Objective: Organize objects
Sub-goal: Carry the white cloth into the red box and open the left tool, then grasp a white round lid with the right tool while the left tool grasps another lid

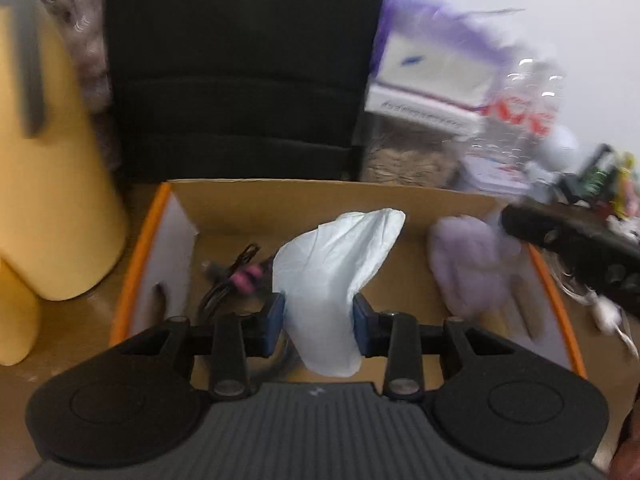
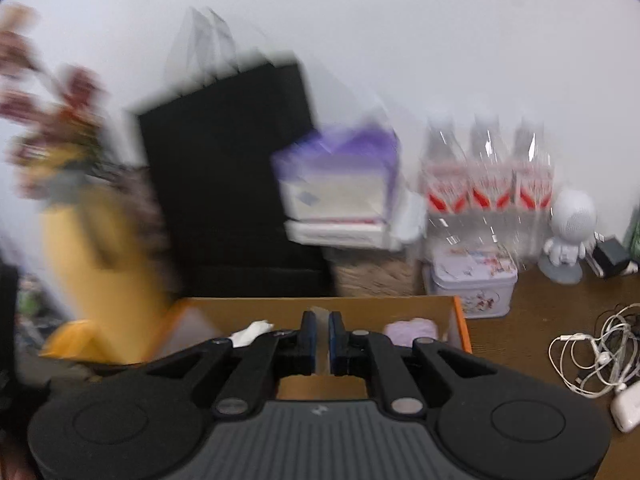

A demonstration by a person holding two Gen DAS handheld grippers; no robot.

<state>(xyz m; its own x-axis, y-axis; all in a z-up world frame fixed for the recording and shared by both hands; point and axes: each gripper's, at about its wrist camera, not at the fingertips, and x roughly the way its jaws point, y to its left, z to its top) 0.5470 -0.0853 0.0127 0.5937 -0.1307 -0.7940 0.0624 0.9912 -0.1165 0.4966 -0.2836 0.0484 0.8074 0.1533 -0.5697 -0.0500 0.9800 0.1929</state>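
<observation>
Left wrist view: the left gripper (image 1: 319, 322) has its jaws partly open, with a crumpled white tissue (image 1: 334, 276) between the two blue pads (image 1: 276, 322). Both pads touch its sides, so it is held. The tissue rises ahead of the jaws, over the open cardboard box (image 1: 256, 204). Inside the box, ahead and left of the jaws, lies a black cable with a pink band (image 1: 236, 280); ahead and right lies a pale purple fluffy item (image 1: 468, 264). A yellow vase (image 1: 52, 184) stands left of the box.

Right wrist view: the right gripper (image 2: 321, 336) has its jaws nearly together, only a narrow gap remaining, and nothing is held. The box lies directly ahead of and beneath the jaws. The tissue shows just left of them, the purple item just right. White earphone cables (image 2: 592, 344) lie on the table far right.
</observation>
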